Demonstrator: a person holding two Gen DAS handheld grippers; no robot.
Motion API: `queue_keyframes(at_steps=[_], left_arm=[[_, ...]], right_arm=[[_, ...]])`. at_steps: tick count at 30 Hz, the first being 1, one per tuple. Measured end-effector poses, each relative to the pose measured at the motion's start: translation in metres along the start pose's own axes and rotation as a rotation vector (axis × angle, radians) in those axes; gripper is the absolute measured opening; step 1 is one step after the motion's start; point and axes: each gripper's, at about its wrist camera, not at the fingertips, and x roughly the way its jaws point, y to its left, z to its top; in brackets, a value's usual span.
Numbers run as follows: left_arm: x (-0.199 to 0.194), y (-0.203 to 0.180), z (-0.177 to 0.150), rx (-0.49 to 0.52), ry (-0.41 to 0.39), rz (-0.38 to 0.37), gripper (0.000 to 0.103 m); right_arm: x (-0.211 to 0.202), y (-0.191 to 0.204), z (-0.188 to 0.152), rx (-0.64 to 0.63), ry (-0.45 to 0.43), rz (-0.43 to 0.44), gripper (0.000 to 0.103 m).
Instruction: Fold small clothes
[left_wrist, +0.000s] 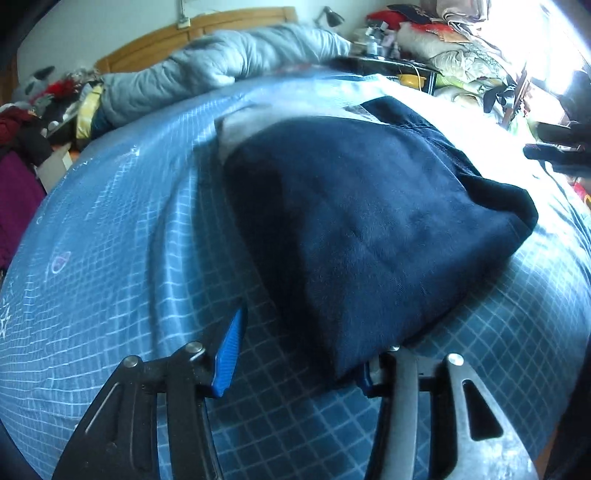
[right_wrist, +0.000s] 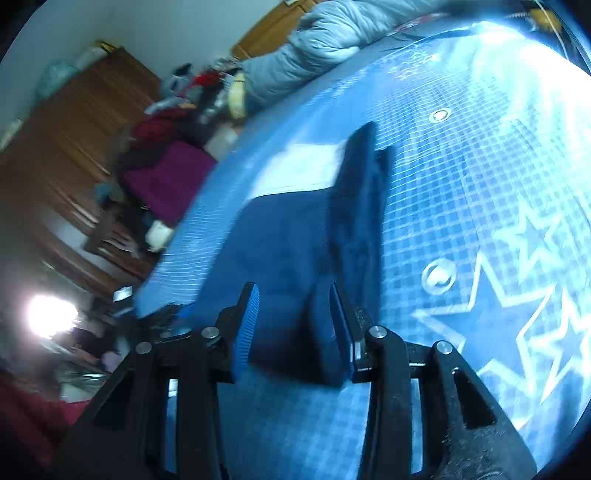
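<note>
The navy garment (left_wrist: 362, 229) covers the right finger of the left tongs (left_wrist: 299, 354), so their grip cannot be judged. In the right wrist view, motion blur smears the wardrobe (right_wrist: 74, 155) and clothes pile (right_wrist: 166, 173) at far left. Window glare (left_wrist: 554, 55) washes out the bed's (left_wrist: 110, 258) far right corner.

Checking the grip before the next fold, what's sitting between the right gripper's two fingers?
In the right wrist view, a raised fold of the navy garment lies between the open right gripper fingers.

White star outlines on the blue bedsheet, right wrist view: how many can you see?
3, all at the right edge of the blue checked bedsheet: upper, large middle, lower right. More may be cut off beyond the frame.
</note>
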Motion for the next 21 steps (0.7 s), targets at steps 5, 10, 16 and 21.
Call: queue_keyframes(at_steps=[5,10,16,21], left_arm=[[0.013,-0.003,0.007,-0.006,0.005,-0.002,0.053],[0.023,-0.009,0.018,0.011,0.025,-0.022,0.046],[0.035,0.01,0.015,-0.117,0.03,-0.006,0.06],[0.026,-0.001,0.016,-0.072,0.011,-0.012,0.048]], right_arm=[[0.056,-0.017,0.025,-0.03,0.079,-0.056,0.036],[0.078,-0.021,0.041,-0.066,0.069,-0.087,0.0],[0.089,-0.055,0.042,-0.015,0.078,-0.09,0.0],[0.062,-0.056,0.029,-0.004,0.041,-0.114,0.01]])
